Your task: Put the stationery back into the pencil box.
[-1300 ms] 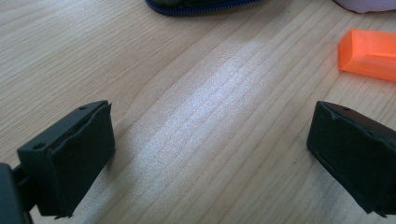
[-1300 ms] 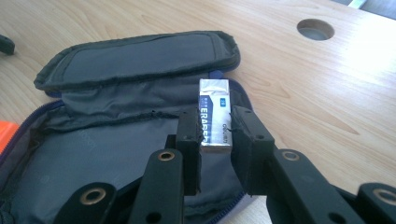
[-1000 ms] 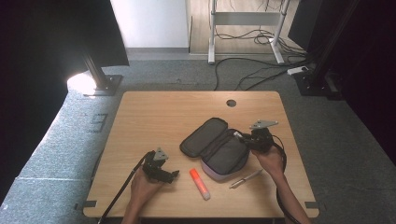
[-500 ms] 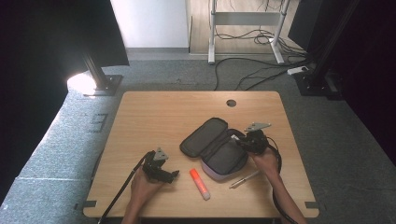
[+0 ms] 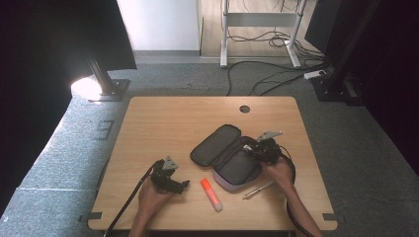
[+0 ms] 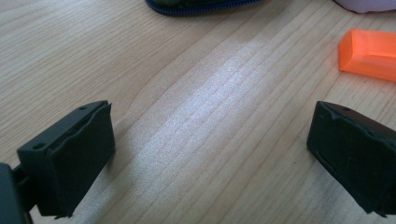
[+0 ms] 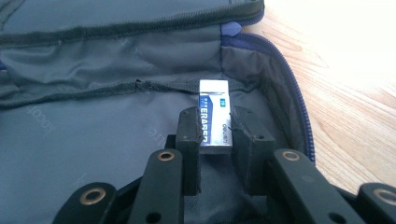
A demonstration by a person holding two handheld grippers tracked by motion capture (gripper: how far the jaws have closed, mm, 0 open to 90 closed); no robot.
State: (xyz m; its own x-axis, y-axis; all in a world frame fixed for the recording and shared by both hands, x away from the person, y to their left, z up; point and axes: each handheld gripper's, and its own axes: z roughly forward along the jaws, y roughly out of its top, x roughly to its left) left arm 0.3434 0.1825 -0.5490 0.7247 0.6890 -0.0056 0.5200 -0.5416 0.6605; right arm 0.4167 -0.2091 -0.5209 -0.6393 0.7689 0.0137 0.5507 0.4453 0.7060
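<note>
Eraser (image 7: 214, 116): a white block in a blue-and-white printed sleeve, clamped between the two black jaws of the right gripper (image 7: 214, 128) at the centre of the right gripper view. It points away from the camera, its far end against the seam of the grey lining.

Pencil case (image 7: 93, 116): a dark zip case lying open, with grey fabric inside and a blue zipper edge curving down the right of the right gripper view. The eraser is held inside the case's open compartment, low over the lining. In the high view the pencil case (image 5: 225, 155) sits right of centre on the table, its lid folded out toward the upper left of the frame.

Right gripper (image 5: 253, 149): in the high view it is at the right end of the case, with the person's right hand (image 5: 277, 170) behind it, toward the lower right.

Left gripper (image 5: 182, 186): in the lower left of the table area in the high view, held low by the left hand (image 5: 150, 195). In the left gripper view its jaws stand wide apart with nothing between them, just above the bare wood.

Orange highlighter (image 5: 211, 194): lies on the table between the left gripper and the case; its orange end (image 6: 369, 53) shows at the upper right of the left gripper view.

Pen (image 5: 258, 189): a slim pen lying just below the case's lower right end.

Table (image 5: 173, 123): light wood, with a round cable hole (image 5: 244, 108) near its far edge.
</note>
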